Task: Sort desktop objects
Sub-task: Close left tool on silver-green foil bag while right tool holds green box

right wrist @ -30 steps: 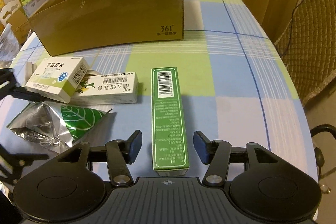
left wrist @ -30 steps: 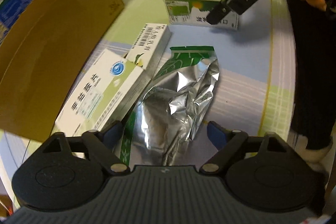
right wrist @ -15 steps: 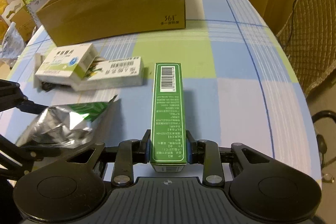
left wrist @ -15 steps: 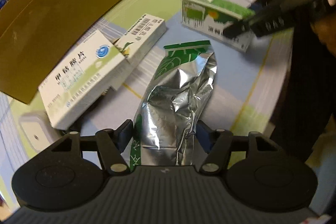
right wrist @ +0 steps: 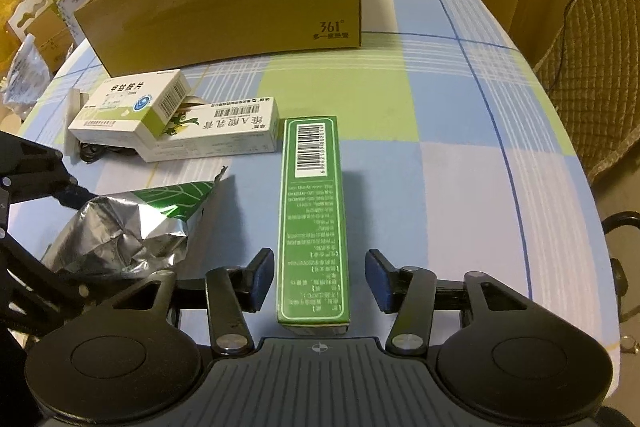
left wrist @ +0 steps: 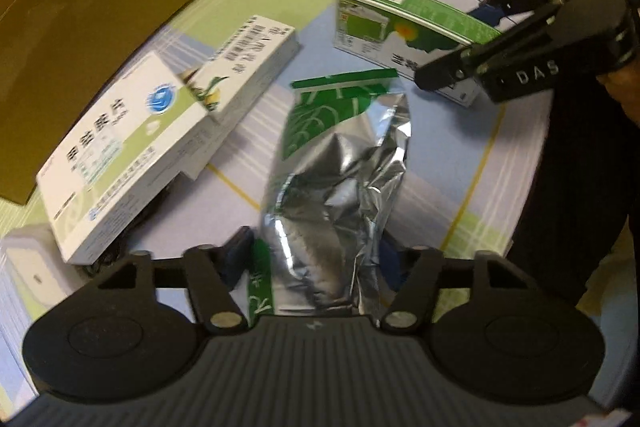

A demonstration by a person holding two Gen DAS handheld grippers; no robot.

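Note:
A crumpled silver foil bag point(left wrist: 336, 179) with a green leaf print lies lengthwise between the fingers of my left gripper point(left wrist: 316, 259), which is shut on its lower end. The same bag point(right wrist: 120, 231) shows at the left of the right wrist view. A long green carton point(right wrist: 312, 211) with a barcode stands on its narrow side on the checked tablecloth. My right gripper point(right wrist: 320, 279) straddles its near end, open, with a gap on each side. In the left wrist view that carton point(left wrist: 400, 23) and the right gripper point(left wrist: 460, 43) are at the upper right.
Two white medicine boxes point(right wrist: 128, 107) point(right wrist: 224, 135) lie overlapped beyond the bag, over a black cable. An open brown cardboard box point(right wrist: 224, 19) stands behind them. More boxes and clutter crowd the far left. A padded chair point(right wrist: 592, 67) stands off the table's right edge.
The left gripper closed on the foil bag over the past second. The right gripper closed on the green carton half a second ago and has now opened again.

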